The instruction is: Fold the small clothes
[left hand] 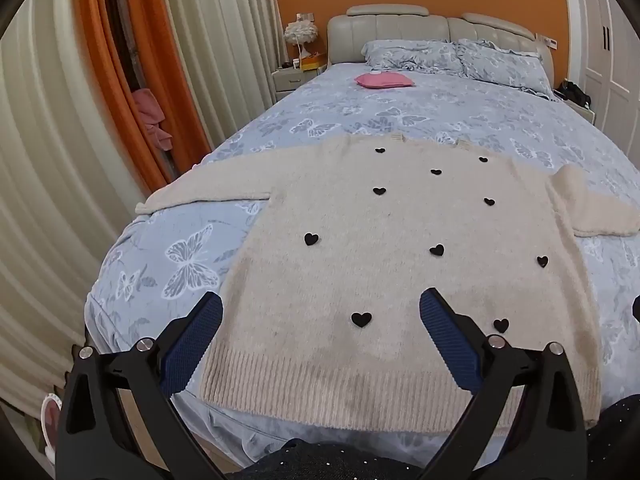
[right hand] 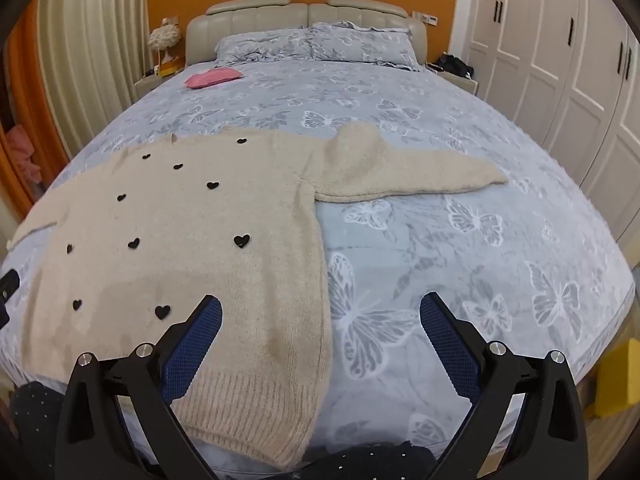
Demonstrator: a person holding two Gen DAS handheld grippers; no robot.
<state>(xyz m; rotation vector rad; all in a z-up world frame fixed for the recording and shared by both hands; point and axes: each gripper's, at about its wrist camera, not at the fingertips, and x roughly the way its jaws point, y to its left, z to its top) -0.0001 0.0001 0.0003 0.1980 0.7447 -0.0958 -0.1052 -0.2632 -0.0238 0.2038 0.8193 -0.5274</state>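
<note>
sweater point(left hand: 392, 280) lies flat on the bed point(right hand: 460, 240), sleeves spread ready for folding, left gripper point(left hand: 320, 316) and right gripper point(right hand: 320, 316) both wide, empty above its hem.

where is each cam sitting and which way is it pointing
Left wrist: on the left gripper at the bed's foot, facing the headboard over the sweater; both open fingers show.
Right wrist: on the right gripper, further right, over the sweater's right edge and the bedspread; open fingers show.
Shared: sweater, pink pillow, headboard.
</note>
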